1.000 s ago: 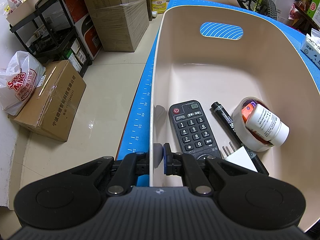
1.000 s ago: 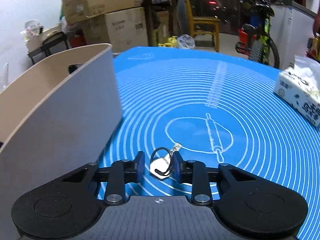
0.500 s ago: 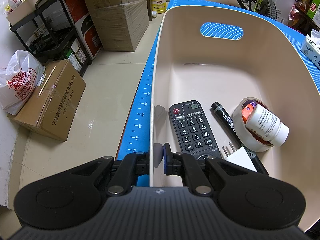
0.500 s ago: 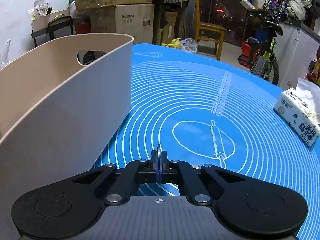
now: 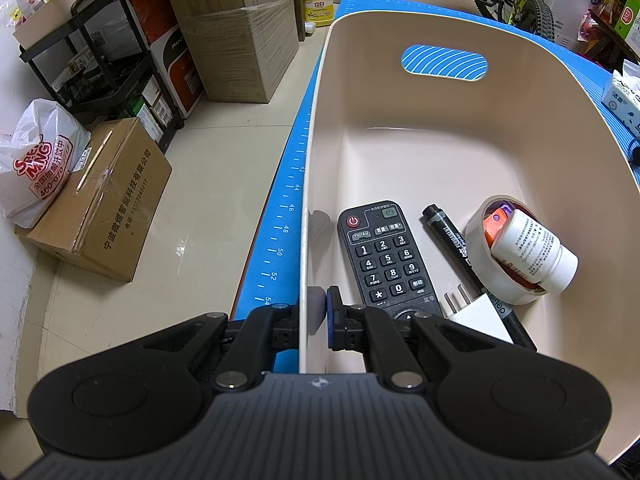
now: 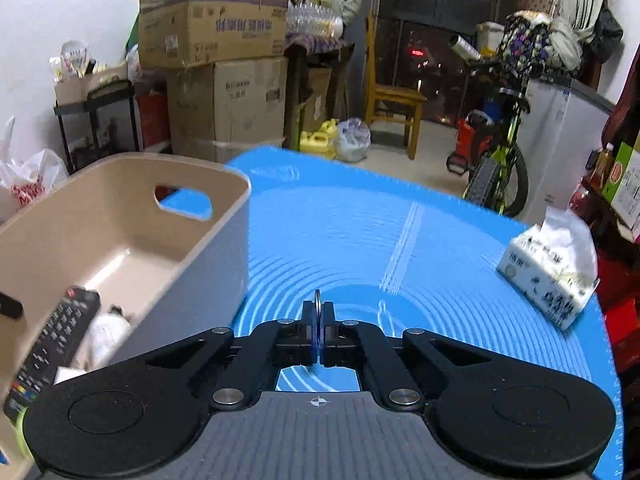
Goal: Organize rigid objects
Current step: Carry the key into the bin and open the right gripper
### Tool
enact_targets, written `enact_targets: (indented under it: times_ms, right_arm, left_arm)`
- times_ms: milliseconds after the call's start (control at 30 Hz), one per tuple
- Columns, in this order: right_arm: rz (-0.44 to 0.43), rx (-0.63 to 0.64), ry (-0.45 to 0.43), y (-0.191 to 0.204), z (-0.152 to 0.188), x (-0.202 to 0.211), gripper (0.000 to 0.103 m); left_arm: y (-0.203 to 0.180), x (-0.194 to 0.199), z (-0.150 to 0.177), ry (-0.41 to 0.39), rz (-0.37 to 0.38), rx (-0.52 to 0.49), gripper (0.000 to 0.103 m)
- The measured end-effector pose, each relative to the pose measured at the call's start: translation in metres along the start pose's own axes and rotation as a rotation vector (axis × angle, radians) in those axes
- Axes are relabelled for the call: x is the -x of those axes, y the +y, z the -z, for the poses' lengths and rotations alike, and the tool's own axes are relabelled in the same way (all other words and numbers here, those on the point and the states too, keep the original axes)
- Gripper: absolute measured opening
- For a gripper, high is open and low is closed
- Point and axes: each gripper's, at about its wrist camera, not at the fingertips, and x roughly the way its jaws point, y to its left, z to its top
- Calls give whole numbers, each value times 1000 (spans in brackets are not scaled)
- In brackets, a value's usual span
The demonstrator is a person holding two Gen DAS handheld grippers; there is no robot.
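Key ring (image 6: 317, 300) in right tool (image 6: 318, 334) — clamped.

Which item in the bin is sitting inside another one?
The white pill bottle: it lies tilted inside the tape roll. The remote, marker and charger plug lie on the bin floor.

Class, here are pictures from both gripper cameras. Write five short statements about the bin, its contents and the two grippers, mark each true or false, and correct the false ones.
1. The left gripper is clamped on the beige bin wall. True.
2. The right gripper is empty. False: it is shut on a key ring, held edge-on.
3. The remote control lies inside the bin. True.
4. The white bottle stands upright on the blue mat. False: it lies tilted in the tape roll, in the bin.
5. The tissue pack is in the bin. False: it sits on the mat.
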Motion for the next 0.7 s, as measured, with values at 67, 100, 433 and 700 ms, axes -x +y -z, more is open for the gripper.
enact_targets:
  times_ms: [67,100,433,700]
  right_arm:
    - [-2,7,-29,3,-8,10,13]
    - [-6,8,-40,4,-12,15,13]
    - [-79,26,-202,32,-59,59,13]
    - [-200,48,-231,72,-79,69,13]
  left_arm:
    - [0,0,0,0,-1,-1,9]
    - [0,0,0,0,0,-1,9]
    - [0,0,0,0,-1,-1,9]
    - [0,0,0,0,0,-1,9]
